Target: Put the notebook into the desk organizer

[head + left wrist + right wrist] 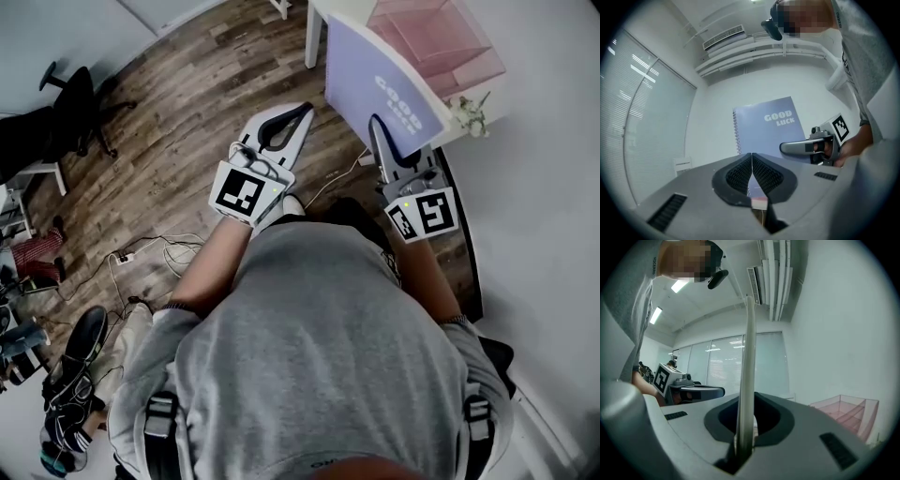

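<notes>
A lavender spiral notebook (370, 80) printed "GOOD LUCK" is held up in the air, tilted, beside the white table. My right gripper (378, 124) is shut on its lower edge. In the right gripper view the notebook (749, 362) stands edge-on between the closed jaws of the right gripper (746, 405). The pink wire desk organizer (441, 42) sits on the table just beyond the notebook, and it shows again as the organizer (848, 411) at the lower right. My left gripper (306, 109) hangs to the notebook's left, shut and holding nothing. In the left gripper view the left gripper (752, 155) has its tips touching, with the notebook cover (768, 124) behind them.
The white table (323, 14) stands at the top right, with a small plant (469, 111) near its edge. Cables and a power strip (141, 253) lie on the wooden floor. An office chair (75, 98) stands at the left, and shoes (80, 342) lie at the lower left.
</notes>
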Available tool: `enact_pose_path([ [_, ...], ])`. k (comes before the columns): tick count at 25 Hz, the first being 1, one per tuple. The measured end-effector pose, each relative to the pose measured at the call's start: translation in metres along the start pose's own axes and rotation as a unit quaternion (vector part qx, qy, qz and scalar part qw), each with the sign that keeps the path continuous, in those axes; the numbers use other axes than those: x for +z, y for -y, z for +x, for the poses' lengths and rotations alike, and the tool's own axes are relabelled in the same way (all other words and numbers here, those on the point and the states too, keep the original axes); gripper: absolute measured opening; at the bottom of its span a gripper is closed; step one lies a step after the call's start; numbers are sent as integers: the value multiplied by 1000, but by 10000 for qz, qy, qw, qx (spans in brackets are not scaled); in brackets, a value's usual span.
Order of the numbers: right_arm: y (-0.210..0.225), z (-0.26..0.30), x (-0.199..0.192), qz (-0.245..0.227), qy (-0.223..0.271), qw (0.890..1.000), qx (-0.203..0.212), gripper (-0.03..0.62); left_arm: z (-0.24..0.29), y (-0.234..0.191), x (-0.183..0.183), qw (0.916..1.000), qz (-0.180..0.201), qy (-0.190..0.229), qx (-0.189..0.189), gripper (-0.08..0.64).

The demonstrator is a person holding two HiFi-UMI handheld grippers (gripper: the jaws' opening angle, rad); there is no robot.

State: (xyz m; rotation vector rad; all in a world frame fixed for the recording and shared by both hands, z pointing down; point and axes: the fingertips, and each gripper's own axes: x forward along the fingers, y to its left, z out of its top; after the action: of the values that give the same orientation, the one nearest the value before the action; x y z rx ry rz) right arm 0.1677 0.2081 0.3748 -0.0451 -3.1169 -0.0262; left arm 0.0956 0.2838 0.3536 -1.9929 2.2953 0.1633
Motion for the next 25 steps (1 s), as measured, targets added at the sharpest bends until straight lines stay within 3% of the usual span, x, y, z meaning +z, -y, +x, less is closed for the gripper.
enact_pose_path([
  [7, -5, 33, -1, 34, -98, 9999, -15, 38, -4, -35, -3, 9999, -108, -29, 12, 21],
  [14, 16, 63, -8, 68, -107, 9999, 58, 38, 21, -59, -11, 9999, -76, -70, 5, 21],
  [25, 91, 116, -4, 125, -17, 9999, 37, 38, 108, -101, -15, 9998, 26, -154, -120, 21],
])
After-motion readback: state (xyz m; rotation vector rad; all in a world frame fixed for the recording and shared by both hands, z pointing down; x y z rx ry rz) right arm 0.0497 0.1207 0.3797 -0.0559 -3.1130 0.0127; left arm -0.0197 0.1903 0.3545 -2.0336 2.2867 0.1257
